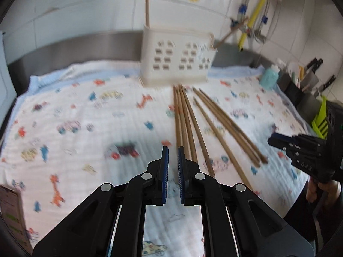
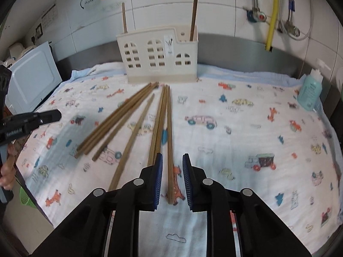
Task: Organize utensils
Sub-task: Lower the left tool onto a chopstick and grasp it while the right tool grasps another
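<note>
Wooden chopsticks (image 2: 159, 124) lie loose on the patterned cloth (image 2: 246, 141) covering the worktop, fanned out in front of a cream utensil holder (image 2: 158, 55). In the right wrist view: a tight bundle running straight toward the camera, 1 single stick (image 2: 133, 141) left of it, and a second bundle (image 2: 113, 122) angled further left. All tips point toward the holder's base.

Holder stands upright at the back of the cloth, against a steel backsplash. Window-shaped cutouts in its front wall. 2 chopsticks stand in it: 1 at the left end (image 2: 124, 18), 1 at the right end (image 2: 194, 15).

Right gripper (image 2: 173, 160): jaws narrowly apart, straddling the near end of the rightmost stick of the central bundle; pads not pressing it, nothing held.

Left gripper (image 1: 173, 152): jaws almost together, nothing between them, just left of the near ends of the chopsticks (image 1: 188, 128).

Right wrist view only: white appliance (image 2: 32, 79) at far left, teal bottle (image 2: 309, 92) far right, left gripper's side (image 2: 51, 115) with a hand (image 2: 7, 175) below it.

Left wrist view only: blurred; knife block and dark container (image 1: 300, 85) at right, the right gripper (image 1: 278, 141) entering from the right edge. The holder (image 1: 178, 62) appears here too, its right-end stick leaning outward.
</note>
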